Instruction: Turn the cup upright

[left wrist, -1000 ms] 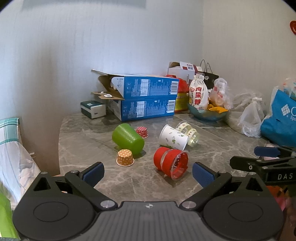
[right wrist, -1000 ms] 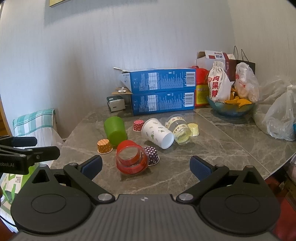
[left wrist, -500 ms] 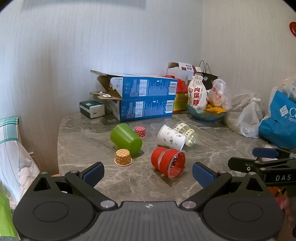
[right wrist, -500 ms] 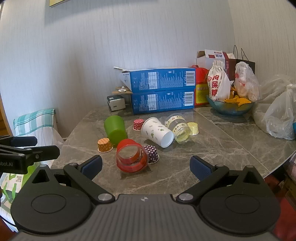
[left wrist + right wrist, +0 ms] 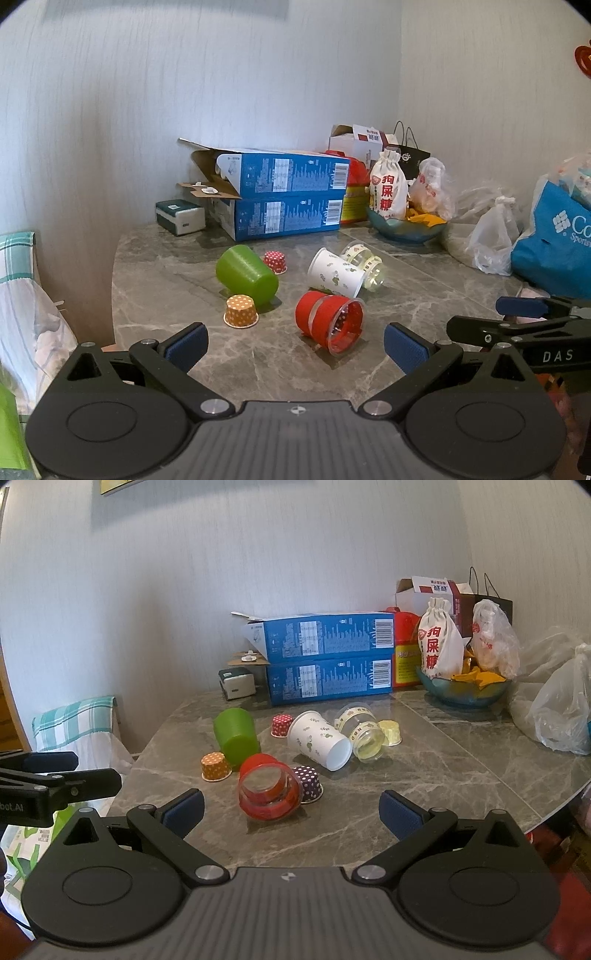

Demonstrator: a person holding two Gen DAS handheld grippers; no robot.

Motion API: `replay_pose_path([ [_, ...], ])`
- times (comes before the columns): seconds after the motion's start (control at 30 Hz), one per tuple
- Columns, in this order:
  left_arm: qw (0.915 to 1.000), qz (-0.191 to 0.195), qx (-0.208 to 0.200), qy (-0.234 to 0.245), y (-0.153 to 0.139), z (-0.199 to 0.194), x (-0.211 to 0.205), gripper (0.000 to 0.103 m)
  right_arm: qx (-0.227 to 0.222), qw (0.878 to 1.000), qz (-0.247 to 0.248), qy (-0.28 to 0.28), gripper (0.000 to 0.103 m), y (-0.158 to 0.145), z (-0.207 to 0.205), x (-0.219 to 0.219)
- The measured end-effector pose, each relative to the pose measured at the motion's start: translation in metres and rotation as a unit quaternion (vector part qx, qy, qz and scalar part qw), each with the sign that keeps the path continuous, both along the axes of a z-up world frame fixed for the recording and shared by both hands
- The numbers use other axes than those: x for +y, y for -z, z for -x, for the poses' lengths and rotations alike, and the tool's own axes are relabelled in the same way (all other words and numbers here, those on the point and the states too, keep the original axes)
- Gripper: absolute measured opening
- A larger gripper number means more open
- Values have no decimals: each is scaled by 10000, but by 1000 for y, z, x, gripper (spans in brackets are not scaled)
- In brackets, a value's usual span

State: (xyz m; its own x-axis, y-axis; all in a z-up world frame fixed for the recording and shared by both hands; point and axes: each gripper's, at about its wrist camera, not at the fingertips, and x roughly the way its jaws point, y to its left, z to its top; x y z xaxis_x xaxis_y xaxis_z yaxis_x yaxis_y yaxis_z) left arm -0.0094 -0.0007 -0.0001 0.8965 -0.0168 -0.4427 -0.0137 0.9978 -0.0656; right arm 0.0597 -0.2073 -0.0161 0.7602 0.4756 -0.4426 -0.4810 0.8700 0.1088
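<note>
While both views have drifted only slightly, we log no cup uprighted yet. Left tool point(image 5: 293, 343) and right tool point(image 5: 291, 810): wide open, empty, short of the table point(image 5: 461, 775). Red cup point(image 5: 269, 792): translucent, on its side, mouth toward us, nearest.

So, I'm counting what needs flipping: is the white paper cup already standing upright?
No, the white paper cup lies on its side with its open mouth toward the camera.
</note>
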Motion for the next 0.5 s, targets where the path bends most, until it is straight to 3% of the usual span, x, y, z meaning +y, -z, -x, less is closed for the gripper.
replay_pose_path([
  [0.5, 9999, 163, 31, 34, 4, 2, 6, 102, 87, 10000, -8, -28, 102, 3, -2, 4],
])
